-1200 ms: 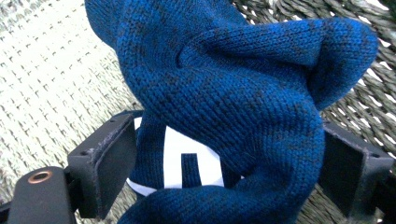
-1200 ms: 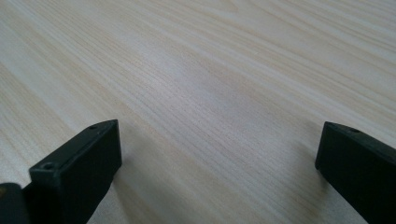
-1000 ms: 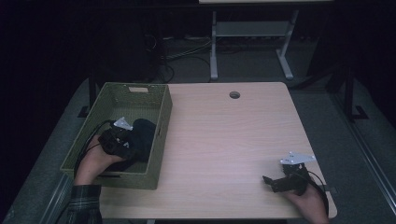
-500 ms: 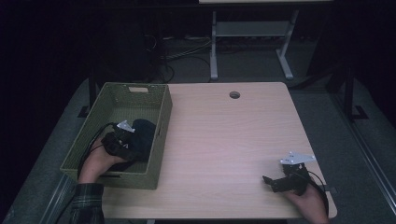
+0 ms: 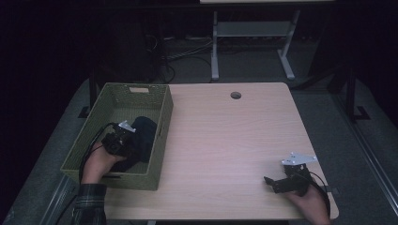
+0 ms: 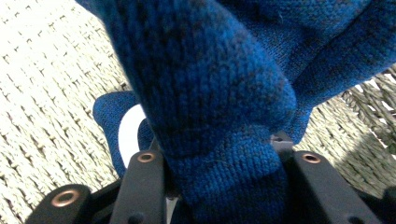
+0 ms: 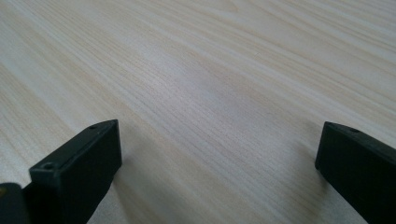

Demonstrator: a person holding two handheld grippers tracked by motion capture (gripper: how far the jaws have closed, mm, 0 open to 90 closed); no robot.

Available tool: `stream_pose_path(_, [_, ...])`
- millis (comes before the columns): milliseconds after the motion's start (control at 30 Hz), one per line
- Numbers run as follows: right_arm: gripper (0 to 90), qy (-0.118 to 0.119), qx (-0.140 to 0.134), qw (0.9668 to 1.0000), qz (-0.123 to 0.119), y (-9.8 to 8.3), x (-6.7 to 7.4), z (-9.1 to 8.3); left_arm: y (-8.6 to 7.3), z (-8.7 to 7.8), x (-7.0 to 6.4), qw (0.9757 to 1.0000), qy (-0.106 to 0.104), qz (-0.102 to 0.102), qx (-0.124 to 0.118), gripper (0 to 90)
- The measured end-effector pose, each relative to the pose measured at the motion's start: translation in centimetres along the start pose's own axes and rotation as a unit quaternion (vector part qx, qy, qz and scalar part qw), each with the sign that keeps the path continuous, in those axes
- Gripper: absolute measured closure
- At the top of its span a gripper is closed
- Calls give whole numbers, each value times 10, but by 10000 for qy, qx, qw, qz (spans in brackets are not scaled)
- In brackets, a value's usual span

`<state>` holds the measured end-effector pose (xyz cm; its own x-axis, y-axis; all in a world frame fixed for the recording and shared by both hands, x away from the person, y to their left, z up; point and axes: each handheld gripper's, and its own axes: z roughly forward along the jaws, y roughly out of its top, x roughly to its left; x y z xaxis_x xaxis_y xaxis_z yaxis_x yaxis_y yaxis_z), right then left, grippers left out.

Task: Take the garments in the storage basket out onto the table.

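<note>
On the wooden table (image 5: 225, 140), the green woven basket (image 5: 105, 105) sits at the left. Inside it my left gripper (image 5: 123, 140) clamps blue knitted fabric (image 6: 210, 93); I'd judge lifting or releasing comes next. My right gripper (image 5: 281, 180) rests near right, jaws wide apart, empty.

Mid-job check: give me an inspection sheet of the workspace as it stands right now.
Surface: light wood table, cable hole near far edge.
Job's things: green woven basket at table's left; blue knit cloth inside it.
Clutter: nothing seen.
Grippers: left gripper in basket, jaws closed on the cloth; right gripper low over table's near right, jaws wide open, empty.
Cables: black cable trails from left gripper.
Surroundings: dark floor, metal stand beyond table.
</note>
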<state>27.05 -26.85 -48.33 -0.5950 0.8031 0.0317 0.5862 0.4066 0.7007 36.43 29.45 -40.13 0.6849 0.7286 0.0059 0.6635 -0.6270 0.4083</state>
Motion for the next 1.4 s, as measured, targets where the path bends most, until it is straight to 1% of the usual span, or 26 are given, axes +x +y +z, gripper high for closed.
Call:
stream_pose_path(67, [1,-1,-1,10000,0,0,0,0,1,-2,0,10000,-4,25,-46,628])
stream_pose_path(133, [1,-1,3,10000,-6,0,0,0,2,-5,1,10000,-73,12,-44,629])
stream_pose_path(200, [1,-2,1,10000,-6,0,0,0,2,-7,2,9999,-100,-19,-76,629])
stream_pose_path(300, [1,-3,1,10000,-5,0,0,0,3,-12,4,9999,-153,-12,-79,628])
stream_pose_path(567, [1,-7,3,10000,3,0,0,0,4,-22,4,9997,-196,-88,-131,631])
stream_pose_path(633, [1,-9,8,10000,9,0,0,0,7,-29,4,9997,-180,-95,-146,632])
stream_pose_path(667, [1,0,6,10000,22,0,0,0,7,-29,4,9997,-180,-95,-146,632])
stream_pose_path(700, [1,-1,6,10000,21,0,0,0,9,-35,4,9997,-155,-83,-169,633])
stream_pose_path(733, [1,-2,4,10000,21,0,0,0,9,-35,4,9997,-155,-83,-169,634])
stream_pose_path(867, [1,1,7,10000,22,0,0,0,14,-45,3,9998,-139,-56,-149,636])
stream_pose_path(967, [1,-1,7,10000,22,0,0,0,16,-51,3,9997,-116,-74,-184,636])
stream_pose_path(1100, [1,-3,5,10000,21,0,0,0,17,-59,5,9995,-101,-118,-267,639])
stream_pose_path(1133, [1,-3,6,10000,19,0,0,0,18,-65,5,9995,-97,-110,-290,641])
stream_pose_path(1167, [1,-3,6,10000,19,0,0,0,18,-65,5,9995,-97,-110,-290,642])
stream_pose_path(1400, [1,-4,7,10000,20,0,0,0,24,-85,7,9989,-68,-131,-450,646])
